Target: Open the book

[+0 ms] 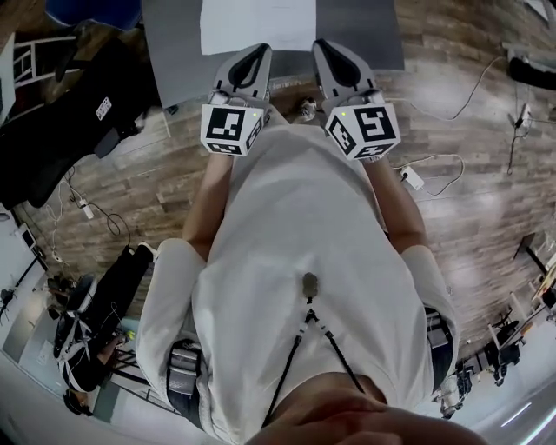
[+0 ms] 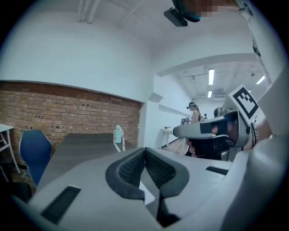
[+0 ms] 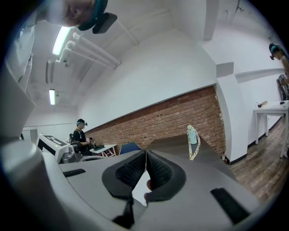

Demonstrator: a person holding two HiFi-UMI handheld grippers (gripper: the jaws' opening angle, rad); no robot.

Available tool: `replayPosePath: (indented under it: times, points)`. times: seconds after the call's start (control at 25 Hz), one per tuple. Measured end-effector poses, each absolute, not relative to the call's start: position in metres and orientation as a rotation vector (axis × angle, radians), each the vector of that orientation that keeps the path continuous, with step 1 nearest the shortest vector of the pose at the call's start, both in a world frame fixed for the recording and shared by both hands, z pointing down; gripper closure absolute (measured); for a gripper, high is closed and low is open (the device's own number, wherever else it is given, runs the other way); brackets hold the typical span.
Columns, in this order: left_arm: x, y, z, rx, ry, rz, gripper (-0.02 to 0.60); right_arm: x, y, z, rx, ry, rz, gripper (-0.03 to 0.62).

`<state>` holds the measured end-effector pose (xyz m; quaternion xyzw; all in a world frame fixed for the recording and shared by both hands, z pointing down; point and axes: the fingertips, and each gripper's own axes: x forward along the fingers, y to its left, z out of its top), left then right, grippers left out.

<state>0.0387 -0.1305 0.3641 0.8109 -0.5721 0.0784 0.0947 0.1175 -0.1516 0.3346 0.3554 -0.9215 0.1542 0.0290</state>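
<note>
The book (image 1: 258, 26) is a closed white rectangle lying flat on the grey table (image 1: 365, 35) at the top of the head view. Both grippers are held side by side in front of the person's white shirt, short of the table's near edge and pointing toward it. My left gripper (image 1: 254, 54) (image 2: 145, 151) has its ribbed pads pressed together with nothing between them. My right gripper (image 1: 330, 48) (image 3: 146, 153) is shut and empty too. A white sliver shows below each gripper's jaws in the gripper views; I cannot tell whether it is the book.
A pale bottle with a strap (image 2: 118, 134) (image 3: 193, 135) stands at the table's far end before a brick wall. A blue chair (image 2: 34, 151) stands by the table, a black chair (image 1: 69, 113) to the left. Cables (image 1: 434, 165) run over the wooden floor. Another person (image 3: 81, 135) stands at a distant desk.
</note>
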Motion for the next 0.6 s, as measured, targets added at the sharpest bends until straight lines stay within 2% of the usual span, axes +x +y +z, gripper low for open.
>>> replayPosePath:
  times: [0.6]
  points:
    - [0.097,-0.12,0.251,2.555,-1.775,0.057,0.557,0.185,-0.147,0.246,1.192,-2.969,0.342,0.557]
